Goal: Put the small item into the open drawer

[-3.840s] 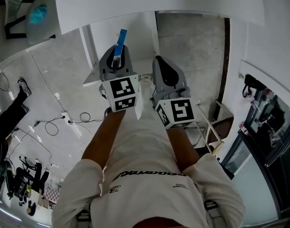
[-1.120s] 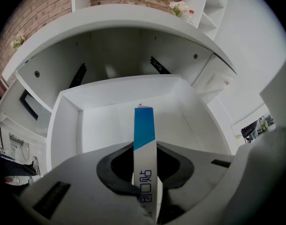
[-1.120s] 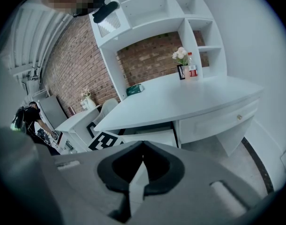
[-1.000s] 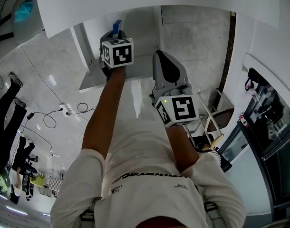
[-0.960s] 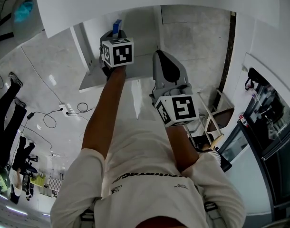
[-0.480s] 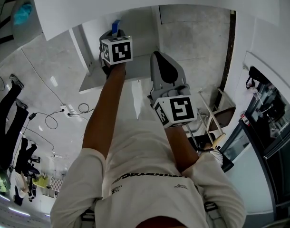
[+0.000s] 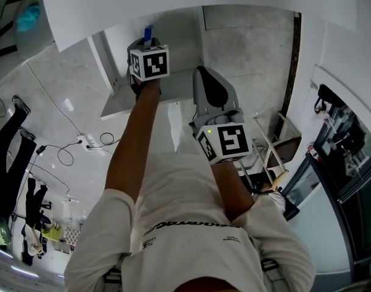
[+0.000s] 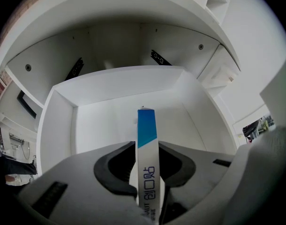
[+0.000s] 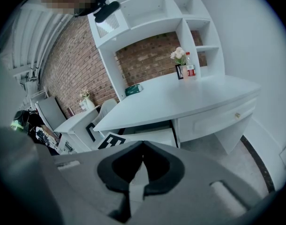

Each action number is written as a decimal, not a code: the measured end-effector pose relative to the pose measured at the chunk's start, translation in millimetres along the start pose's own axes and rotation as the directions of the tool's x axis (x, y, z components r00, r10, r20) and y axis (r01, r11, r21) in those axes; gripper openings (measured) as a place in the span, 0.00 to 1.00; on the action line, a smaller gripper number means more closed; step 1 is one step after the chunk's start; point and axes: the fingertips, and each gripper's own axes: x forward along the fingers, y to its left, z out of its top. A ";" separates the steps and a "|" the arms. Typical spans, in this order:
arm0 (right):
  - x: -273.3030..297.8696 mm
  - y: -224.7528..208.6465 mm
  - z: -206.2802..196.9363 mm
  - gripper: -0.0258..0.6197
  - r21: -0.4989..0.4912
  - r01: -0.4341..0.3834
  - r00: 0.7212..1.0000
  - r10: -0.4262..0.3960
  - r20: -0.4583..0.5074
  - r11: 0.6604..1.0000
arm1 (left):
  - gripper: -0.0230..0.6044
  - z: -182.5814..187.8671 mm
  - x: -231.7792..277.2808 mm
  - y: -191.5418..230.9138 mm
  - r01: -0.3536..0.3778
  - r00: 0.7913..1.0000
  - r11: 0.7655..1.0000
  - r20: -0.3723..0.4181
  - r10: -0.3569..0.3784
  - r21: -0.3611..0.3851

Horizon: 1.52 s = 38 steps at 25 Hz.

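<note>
A small flat white box with a blue top (image 8: 146, 130) stands upright between the jaws of my left gripper (image 8: 146, 146). The jaws are opening, but the pads still touch the box. It hangs over the inside of the open white drawer (image 8: 105, 118), close above its floor. In the head view the left gripper (image 7: 146, 41) reaches into the drawer (image 7: 121, 102), with the box's blue tip (image 7: 148, 34) showing above the marker cube. My right gripper (image 7: 201, 75) hangs back beside the drawer, shut and empty; its tips (image 9: 143, 144) meet.
The right gripper view shows the white desk (image 9: 180, 95) over the drawer, with flowers and a bottle (image 9: 183, 62) at its back. A chair (image 7: 277, 154) stands to the right. Cables (image 7: 64, 157) and a person's legs (image 7: 9, 132) are on the floor at left.
Since the earliest frame my left gripper has gone forward with the box, out over the drawer. In the last second neither gripper has visibly moved.
</note>
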 end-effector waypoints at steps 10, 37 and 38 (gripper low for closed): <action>-9.5 1.3 3.1 0.04 -0.007 0.005 1.000 -0.005 0.020 1.000 | 0.28 0.8 -12.5 -2.9 0.021 1.000 1.000 0.019 -0.021 -0.010; -107.1 32.4 80.3 0.04 -0.071 -0.049 0.983 0.061 0.175 0.996 | 0.27 44.0 -182.6 -26.1 0.023 0.957 0.998 0.290 -0.003 -0.065; -112.2 34.6 85.3 0.04 -0.075 -0.053 0.981 0.066 0.182 0.996 | 0.27 45.9 -191.9 -28.6 0.022 0.954 0.998 0.301 -0.002 -0.065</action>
